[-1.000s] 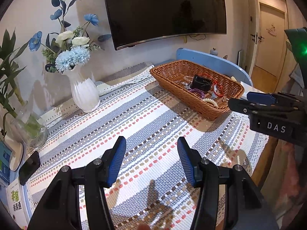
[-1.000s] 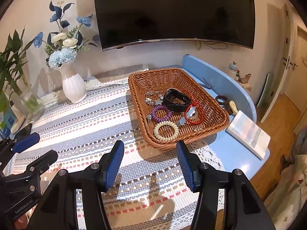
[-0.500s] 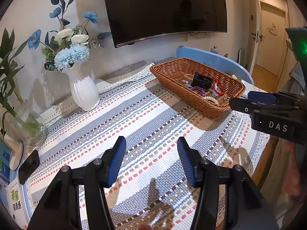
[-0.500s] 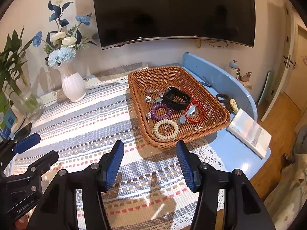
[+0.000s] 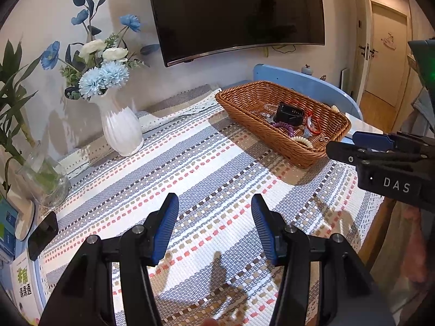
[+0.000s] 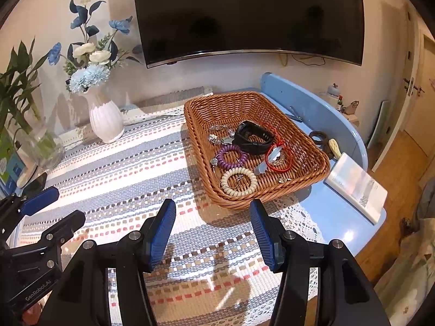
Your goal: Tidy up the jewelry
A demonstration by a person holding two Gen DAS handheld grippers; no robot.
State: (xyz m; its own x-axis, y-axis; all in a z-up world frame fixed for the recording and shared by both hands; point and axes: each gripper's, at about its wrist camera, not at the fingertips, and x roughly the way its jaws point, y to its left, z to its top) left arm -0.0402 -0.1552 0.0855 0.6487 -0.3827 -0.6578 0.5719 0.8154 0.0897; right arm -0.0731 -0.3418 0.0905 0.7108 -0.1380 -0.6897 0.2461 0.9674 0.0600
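Seen on the striped cloth (image 6: 114, 174) of the worktop (image 6: 334, 212): a woven basket (image 6: 307, 146) at the right side, well ahead of both tools. Inside the basket, a black wristband (image 6: 252, 137) lying toward the middle, a purple coil bracelet (image 6: 232, 157) just in front of it, a cream bead bracelet (image 6: 238, 182) nearest the front rim, a red cord loop (image 6: 278, 154) to the right of the purple one, and some small silver pieces (image 6: 218, 134) at the left, perhaps earrings or charms, too small to tell. Left hand-held gripper (image 5: 214, 225) hovering over bare cloth, jaws standing apart, nothing between the blue pads (image 5: 165, 228). Right hand-held gripper (image 6: 213, 228) also above the cloth, just short of the basket's front rim, jaws likewise apart and empty. Farther left on the cloth, a white ribbed vase (image 6: 106, 119) with blue and white flowers, upright, near the wall. Beside the basket on the bare blue edge, a white box (image 6: 356, 184) lying flat. On the wall behind, a dark screen (image 6: 250, 13).
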